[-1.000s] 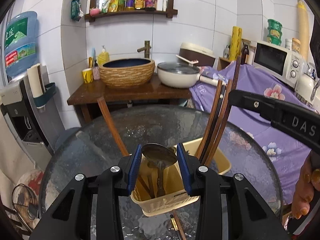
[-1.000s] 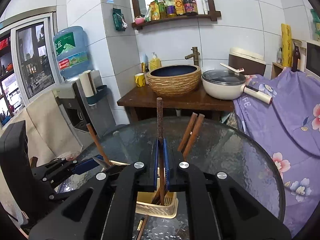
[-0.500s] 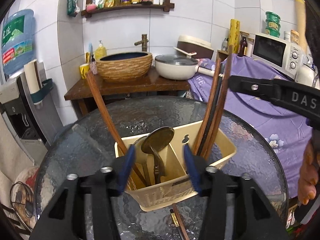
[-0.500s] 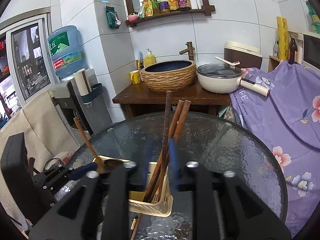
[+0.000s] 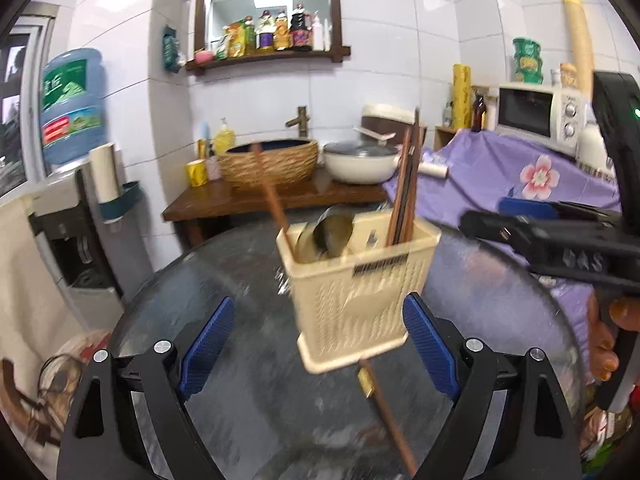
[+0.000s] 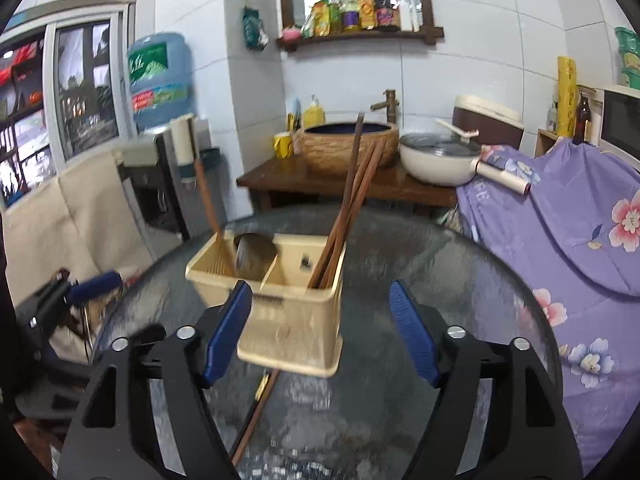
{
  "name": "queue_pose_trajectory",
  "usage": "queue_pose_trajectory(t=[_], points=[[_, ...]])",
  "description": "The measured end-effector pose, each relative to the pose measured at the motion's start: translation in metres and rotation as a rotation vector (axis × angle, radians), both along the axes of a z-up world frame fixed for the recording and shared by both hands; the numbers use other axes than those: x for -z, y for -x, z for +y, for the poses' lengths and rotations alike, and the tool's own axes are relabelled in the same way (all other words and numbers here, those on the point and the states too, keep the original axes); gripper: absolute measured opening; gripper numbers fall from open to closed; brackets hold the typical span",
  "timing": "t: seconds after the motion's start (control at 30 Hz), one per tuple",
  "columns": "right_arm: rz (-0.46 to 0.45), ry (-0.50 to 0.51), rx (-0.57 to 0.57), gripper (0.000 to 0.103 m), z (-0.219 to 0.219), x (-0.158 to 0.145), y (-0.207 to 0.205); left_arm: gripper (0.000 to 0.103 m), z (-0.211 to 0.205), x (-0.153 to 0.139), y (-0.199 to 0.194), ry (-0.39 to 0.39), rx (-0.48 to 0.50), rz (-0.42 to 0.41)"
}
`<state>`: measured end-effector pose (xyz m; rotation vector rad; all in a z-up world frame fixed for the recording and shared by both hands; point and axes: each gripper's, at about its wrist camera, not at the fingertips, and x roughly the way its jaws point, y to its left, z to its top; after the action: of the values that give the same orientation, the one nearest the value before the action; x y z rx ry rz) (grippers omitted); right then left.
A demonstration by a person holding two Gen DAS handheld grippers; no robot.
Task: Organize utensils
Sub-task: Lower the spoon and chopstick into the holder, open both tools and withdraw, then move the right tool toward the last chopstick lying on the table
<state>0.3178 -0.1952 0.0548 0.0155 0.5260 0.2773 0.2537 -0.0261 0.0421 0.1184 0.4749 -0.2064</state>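
Note:
A cream utensil basket [image 5: 356,292] stands on the round glass table [image 5: 224,280]. It holds a metal spoon [image 5: 334,230], a wooden-handled utensil [image 5: 270,196] and several dark chopsticks [image 5: 406,188]. One chopstick [image 5: 386,408] lies on the glass in front of the basket. My left gripper [image 5: 318,344] is open and empty, just in front of the basket. My right gripper [image 6: 320,328] is open and empty, in front of the basket [image 6: 280,300]; the chopsticks [image 6: 352,208] and spoon [image 6: 254,256] stand in it, and the loose chopstick [image 6: 256,416] lies below.
A wooden side table [image 6: 344,184] behind holds a woven basin [image 6: 348,148] and a white lidded pan [image 6: 440,160]. A purple floral cloth [image 6: 580,220] covers things at right. A water dispenser [image 5: 72,128] stands at left. A microwave [image 5: 540,114] sits at far right.
Both grippers have opened and pulled back from the basket. The left let go of the spoon, the right let go of a chopstick; both now stand in the basket.

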Motion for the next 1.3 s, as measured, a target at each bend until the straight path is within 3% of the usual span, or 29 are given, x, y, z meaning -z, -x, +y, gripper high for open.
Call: queue_pose_trajectory(t=[0.1, 0.27, 0.43, 0.7, 0.9, 1.07, 1.3], points=[[0.073, 0.040, -0.026, 0.073, 0.011, 0.032, 0.013, 0.084, 0.011, 0.022, 0.006, -0.026, -0.049, 0.045], [0.235, 0.124, -0.049, 0.073, 0.040, 0.101, 0.024, 0.082, 0.035, 0.054, 0.011, 0.036, -0.114, 0.160], [0.296, 0.203, -0.033, 0.073, 0.062, 0.136, 0.024, 0.082, 0.040, 0.067, 0.021, 0.029, -0.143, 0.183], [0.315, 0.249, -0.018, 0.073, 0.076, 0.148, 0.019, 0.082, 0.040, 0.072, 0.026, 0.042, -0.136, 0.196], [0.325, 0.242, 0.071, 0.073, 0.052, 0.149, 0.018, 0.082, 0.036, 0.081, 0.029, 0.036, -0.125, 0.215], [0.339, 0.113, 0.089, 0.073, 0.029, 0.149, 0.028, 0.082, 0.030, 0.090, 0.029, 0.033, -0.105, 0.241], [0.331, 0.110, 0.074, 0.073, 0.032, 0.145, 0.020, 0.082, 0.026, 0.093, 0.031, 0.040, -0.097, 0.248]])
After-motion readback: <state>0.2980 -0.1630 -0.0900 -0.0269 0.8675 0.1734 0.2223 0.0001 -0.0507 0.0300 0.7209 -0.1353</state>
